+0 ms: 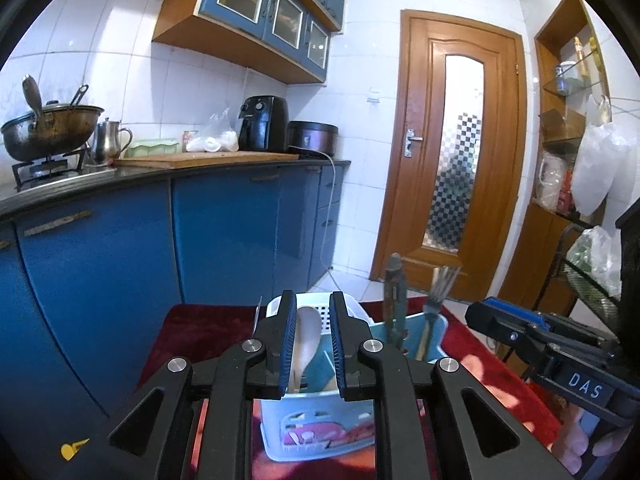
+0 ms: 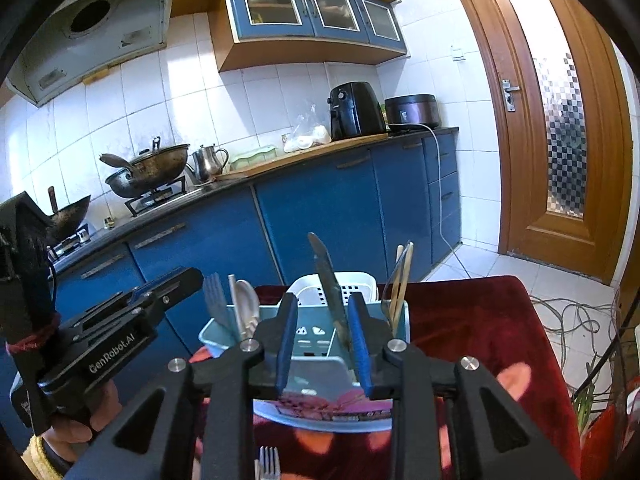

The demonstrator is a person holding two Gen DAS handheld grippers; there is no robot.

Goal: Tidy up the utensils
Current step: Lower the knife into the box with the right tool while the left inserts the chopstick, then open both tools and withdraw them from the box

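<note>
Left wrist: your left tool (image 1: 313, 344) gapes around pale plastic spoon (image 1: 306, 344) | light, stiff, slick | pinch its handle mid-length.

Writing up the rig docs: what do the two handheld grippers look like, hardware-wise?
Both match: black linkage bodies with silver pivot pins and blue ribbed finger pads. The left gripper shows white "GenRobot.AI" lettering on its side, with red thread wound around its grip. The right gripper shows "DAS" on its side. Bare fingers hold them; no sleeves.
</note>
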